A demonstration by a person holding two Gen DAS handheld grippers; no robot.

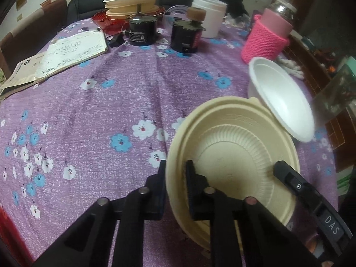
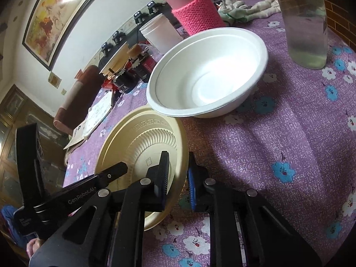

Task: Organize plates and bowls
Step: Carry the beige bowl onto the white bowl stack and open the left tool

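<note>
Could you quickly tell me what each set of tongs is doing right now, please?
Left tongs: shut on the cream plate's rim.
Right tongs: shut on the same plate's opposite rim.

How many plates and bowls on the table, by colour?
Cream plates/bowls: 2, the held plate and the far stack, its count unclear
White bowl: 1
Red bowl: 1
Total: 4
</note>
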